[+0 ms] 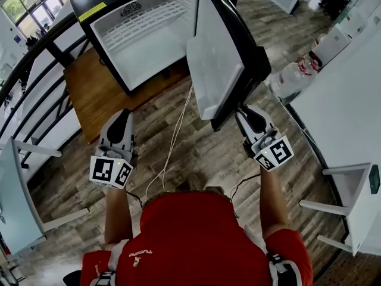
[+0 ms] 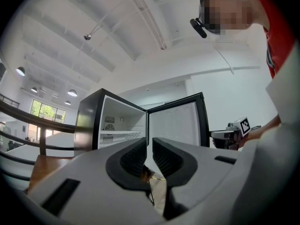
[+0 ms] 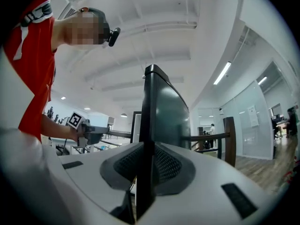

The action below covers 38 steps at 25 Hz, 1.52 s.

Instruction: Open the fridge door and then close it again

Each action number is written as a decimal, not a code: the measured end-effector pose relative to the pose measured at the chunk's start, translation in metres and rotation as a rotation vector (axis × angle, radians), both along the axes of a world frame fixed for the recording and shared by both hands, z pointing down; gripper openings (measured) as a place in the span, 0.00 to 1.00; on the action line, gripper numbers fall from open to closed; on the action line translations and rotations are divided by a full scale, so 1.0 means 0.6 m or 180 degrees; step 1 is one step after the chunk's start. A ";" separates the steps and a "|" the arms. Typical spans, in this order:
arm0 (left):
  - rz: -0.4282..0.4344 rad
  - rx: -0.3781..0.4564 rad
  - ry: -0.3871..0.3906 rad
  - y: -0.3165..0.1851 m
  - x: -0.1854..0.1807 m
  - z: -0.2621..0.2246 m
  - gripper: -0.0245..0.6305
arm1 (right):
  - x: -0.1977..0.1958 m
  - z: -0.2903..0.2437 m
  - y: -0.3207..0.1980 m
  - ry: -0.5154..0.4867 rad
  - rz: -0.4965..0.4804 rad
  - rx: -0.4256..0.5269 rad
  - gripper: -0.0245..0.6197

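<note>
Jaws of the right gripper (image 3: 146,165) clamp the fridge door (image 3: 166,116) — edge-on.

The head view looks steeply down from above the person (image 1: 196,243). It shows the left gripper (image 1: 121,119) and right gripper (image 1: 245,111) close below and the fridge (image 1: 143,40) just beyond their tips. The left gripper view faces level along its jaws into the fridge, some way ahead. The right gripper view sits tight against the door (image 3: 161,121) edge. Each gripper view catches the other gripper off to one side, and all three views share the door.
</note>
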<state>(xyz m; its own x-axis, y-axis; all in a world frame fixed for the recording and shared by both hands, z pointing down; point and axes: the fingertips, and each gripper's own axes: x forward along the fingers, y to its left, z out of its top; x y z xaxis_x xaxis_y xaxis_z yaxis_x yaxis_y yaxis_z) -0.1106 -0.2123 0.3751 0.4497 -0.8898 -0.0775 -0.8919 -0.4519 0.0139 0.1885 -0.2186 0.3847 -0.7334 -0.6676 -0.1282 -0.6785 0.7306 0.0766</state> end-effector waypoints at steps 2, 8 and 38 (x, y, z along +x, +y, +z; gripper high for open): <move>-0.0007 -0.0006 0.0008 0.003 -0.004 0.004 0.11 | -0.039 0.002 0.005 0.0028 -0.0108 0.0031 0.17; -0.0025 -0.0012 0.0026 0.009 -0.018 0.007 0.11 | -0.152 0.000 0.009 0.0058 -0.0366 0.0123 0.14; -0.0308 0.0059 0.0037 -0.003 -0.115 -0.001 0.11 | -0.440 -0.005 -0.167 0.0247 -0.0380 -0.0002 0.08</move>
<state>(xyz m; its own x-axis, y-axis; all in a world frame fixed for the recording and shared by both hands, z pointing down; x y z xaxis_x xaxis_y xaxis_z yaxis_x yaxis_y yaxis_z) -0.1796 -0.2144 0.3745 0.3607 -0.9274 -0.0992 -0.9313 -0.3640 0.0169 -0.0756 -0.3185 0.3820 -0.8153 -0.5750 -0.0676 -0.5787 0.8059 0.1249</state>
